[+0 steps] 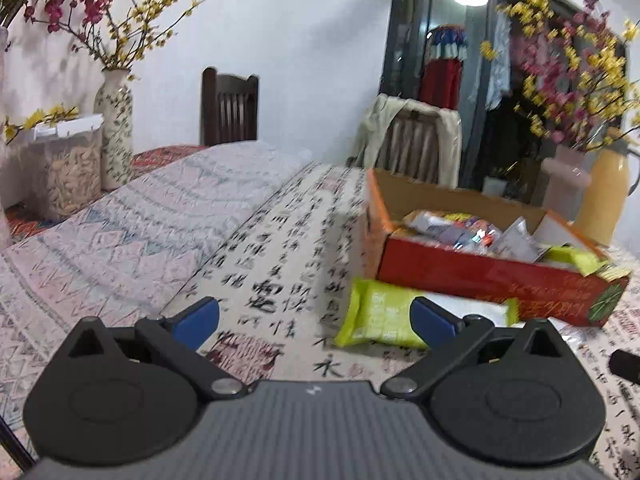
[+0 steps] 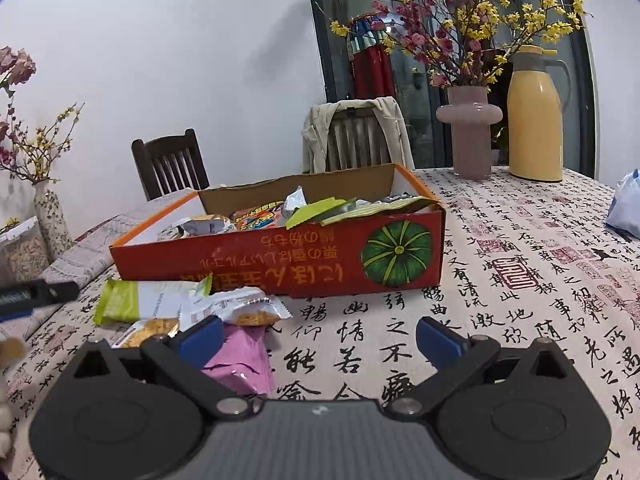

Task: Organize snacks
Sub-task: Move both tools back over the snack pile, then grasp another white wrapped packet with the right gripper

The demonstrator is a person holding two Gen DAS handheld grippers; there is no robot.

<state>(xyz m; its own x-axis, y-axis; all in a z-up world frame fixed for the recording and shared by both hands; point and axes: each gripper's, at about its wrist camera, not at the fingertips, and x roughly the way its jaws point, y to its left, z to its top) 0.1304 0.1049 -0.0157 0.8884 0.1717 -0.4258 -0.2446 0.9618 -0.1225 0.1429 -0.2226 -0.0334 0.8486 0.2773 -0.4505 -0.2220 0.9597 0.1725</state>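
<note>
The table (image 2: pixel 520 280), under a calligraphy-print cloth, carries a red cardboard box (image 2: pixel 280 264) heaped with snack packets. Just in front of the box lie a green-and-white packet (image 2: pixel 148 300), a clear packet (image 2: pixel 244 308) and a pink packet (image 2: pixel 244 360), perhaps overlapping. The left gripper (image 1: pixel 316 316) and the right gripper (image 2: pixel 318 334) hover with jaws spread wide, holding nothing.
</note>
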